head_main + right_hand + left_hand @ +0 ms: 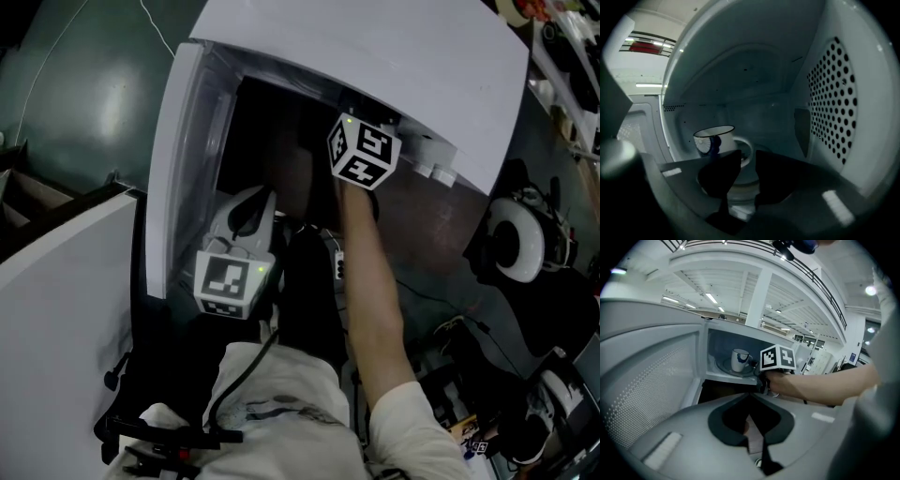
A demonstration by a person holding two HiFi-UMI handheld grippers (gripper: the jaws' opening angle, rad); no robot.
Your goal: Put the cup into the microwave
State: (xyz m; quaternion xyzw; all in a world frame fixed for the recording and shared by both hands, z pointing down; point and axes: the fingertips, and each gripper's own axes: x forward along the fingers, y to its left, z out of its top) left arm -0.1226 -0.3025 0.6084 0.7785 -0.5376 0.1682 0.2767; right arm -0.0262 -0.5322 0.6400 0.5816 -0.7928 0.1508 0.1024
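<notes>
A white cup (715,140) with a dark rim and a blue mark stands upright on the glass turntable (740,186) inside the white microwave (375,66). The left gripper view shows the same cup (739,359) through the doorway. My right gripper (746,161) reaches into the cavity; its jaws stand open on either side of the cup's handle, without pressing it. Its marker cube (364,150) shows at the microwave's mouth. My left gripper (751,416) hangs outside, below the opening and next to the open door (183,159), with its jaws together and nothing in them.
The perforated right wall (834,98) of the cavity is close to my right gripper. A white panel (56,309) lies at the left. White round devices (516,239) and cables crowd the right side.
</notes>
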